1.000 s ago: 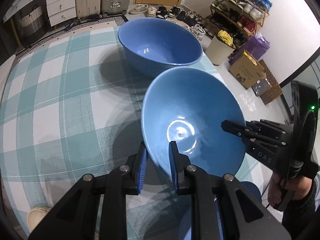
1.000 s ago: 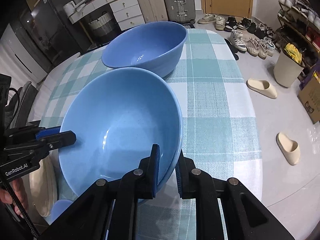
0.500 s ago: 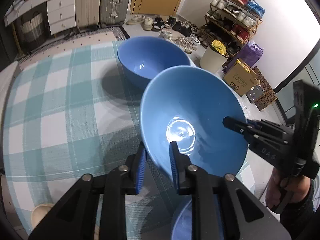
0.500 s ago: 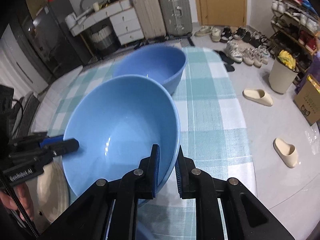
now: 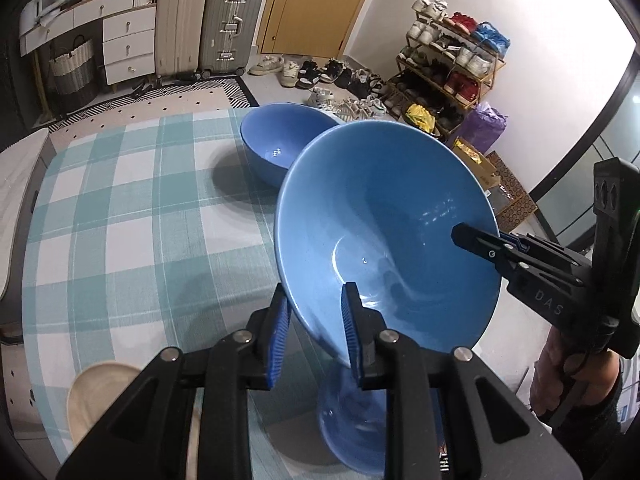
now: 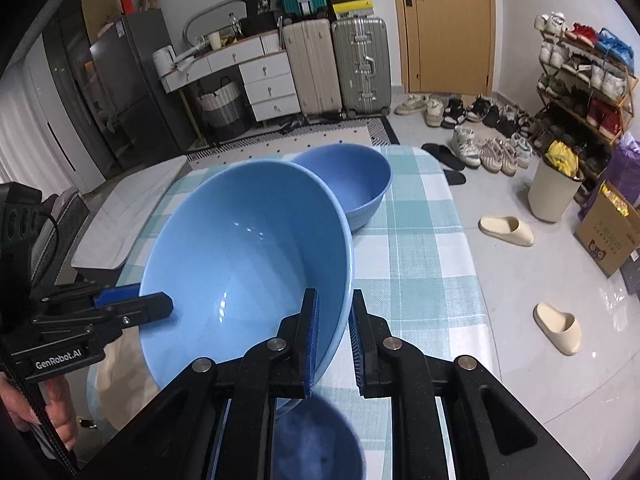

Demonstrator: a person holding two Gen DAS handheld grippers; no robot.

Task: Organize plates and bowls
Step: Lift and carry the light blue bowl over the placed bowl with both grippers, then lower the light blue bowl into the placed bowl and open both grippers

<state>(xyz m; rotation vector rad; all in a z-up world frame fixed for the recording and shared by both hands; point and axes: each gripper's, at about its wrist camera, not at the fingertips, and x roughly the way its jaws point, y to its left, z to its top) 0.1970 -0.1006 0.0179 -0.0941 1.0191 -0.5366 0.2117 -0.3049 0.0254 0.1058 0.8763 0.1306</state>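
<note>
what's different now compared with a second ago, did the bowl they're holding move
Yes. The held bowl has been lifted higher off the checked table, which now looks farther below. The left gripper and right gripper stay clamped on opposite rims. The second bowl has not moved.

Small blue bowl (image 5: 352, 424) low in left wrist view: blurred, partly hidden behind large blue bowl (image 5: 392, 232) and gripper body. Beige plate (image 5: 96, 396) cut by gripper arm. Far blue bowl (image 6: 352, 180) half hidden behind large bowl.
</note>
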